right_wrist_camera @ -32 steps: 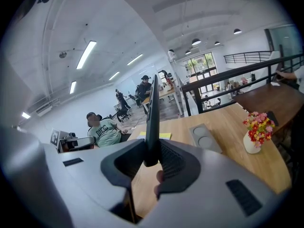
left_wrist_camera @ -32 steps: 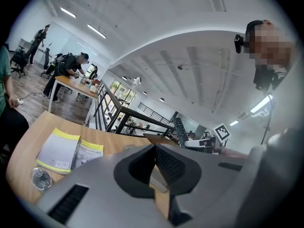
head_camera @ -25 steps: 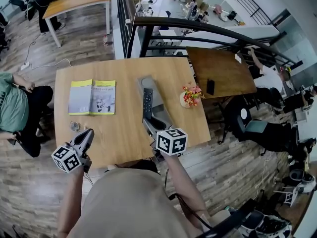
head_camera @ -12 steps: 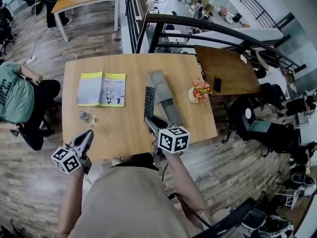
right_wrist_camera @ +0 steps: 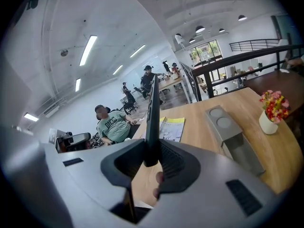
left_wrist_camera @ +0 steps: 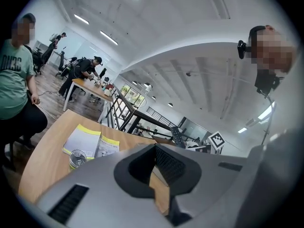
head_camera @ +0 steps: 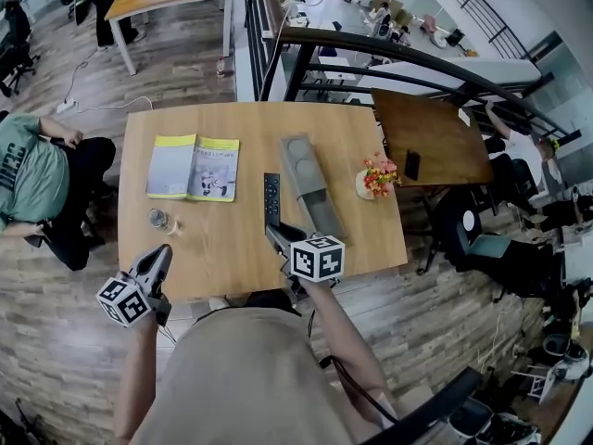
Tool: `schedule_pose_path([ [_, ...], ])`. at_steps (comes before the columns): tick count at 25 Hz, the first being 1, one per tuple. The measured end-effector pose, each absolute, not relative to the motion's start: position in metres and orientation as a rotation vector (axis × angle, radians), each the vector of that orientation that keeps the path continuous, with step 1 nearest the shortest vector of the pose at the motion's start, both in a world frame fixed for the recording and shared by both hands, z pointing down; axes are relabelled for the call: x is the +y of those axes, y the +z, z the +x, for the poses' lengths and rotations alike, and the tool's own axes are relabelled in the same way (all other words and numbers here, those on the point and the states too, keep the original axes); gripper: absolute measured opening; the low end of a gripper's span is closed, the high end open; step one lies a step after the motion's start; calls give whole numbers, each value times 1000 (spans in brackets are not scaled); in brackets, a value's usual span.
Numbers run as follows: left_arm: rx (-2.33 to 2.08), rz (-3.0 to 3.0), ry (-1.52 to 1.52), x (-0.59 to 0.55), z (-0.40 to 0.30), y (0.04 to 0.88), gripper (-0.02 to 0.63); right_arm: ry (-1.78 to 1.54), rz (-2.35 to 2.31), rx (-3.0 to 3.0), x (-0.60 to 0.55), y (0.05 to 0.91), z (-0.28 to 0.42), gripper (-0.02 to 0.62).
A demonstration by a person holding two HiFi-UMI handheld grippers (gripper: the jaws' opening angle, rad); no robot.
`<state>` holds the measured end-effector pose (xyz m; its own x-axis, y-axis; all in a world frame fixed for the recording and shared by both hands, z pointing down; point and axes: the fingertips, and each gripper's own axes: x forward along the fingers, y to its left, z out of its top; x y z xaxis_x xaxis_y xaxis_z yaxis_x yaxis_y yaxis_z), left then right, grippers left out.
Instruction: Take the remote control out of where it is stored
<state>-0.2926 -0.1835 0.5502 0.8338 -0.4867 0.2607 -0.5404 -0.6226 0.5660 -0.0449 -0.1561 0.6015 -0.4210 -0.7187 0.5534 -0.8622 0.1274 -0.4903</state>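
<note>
The black remote control (head_camera: 271,200) is clamped by its near end in my right gripper (head_camera: 280,237), just left of the long grey storage box (head_camera: 310,185) on the wooden table (head_camera: 232,248). In the right gripper view the remote control (right_wrist_camera: 152,113) stands edge-on out of the shut jaws of the right gripper (right_wrist_camera: 152,161), and the grey box (right_wrist_camera: 232,134) lies open to the right, apart from it. My left gripper (head_camera: 157,260) hovers at the table's near left edge. Its fingertips meet with nothing between them in the left gripper view (left_wrist_camera: 154,148).
A yellow booklet (head_camera: 194,168) and a small glass jar (head_camera: 159,219) lie on the table's left half. A vase of flowers (head_camera: 375,176) stands right of the box. A darker table (head_camera: 431,137) with a phone adjoins at right. A seated person (head_camera: 37,179) is at the left.
My right gripper has carried the remote control leftward off the grey box and lower toward the table. The left gripper stays shut near the table's front edge.
</note>
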Motion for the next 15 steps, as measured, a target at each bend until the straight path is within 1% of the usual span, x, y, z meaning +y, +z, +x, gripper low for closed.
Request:
schedule_pose_path([
  [15,-782,2327,165,-201,-261,566,3,1257,1402,-2194,-179,655,-26,95],
])
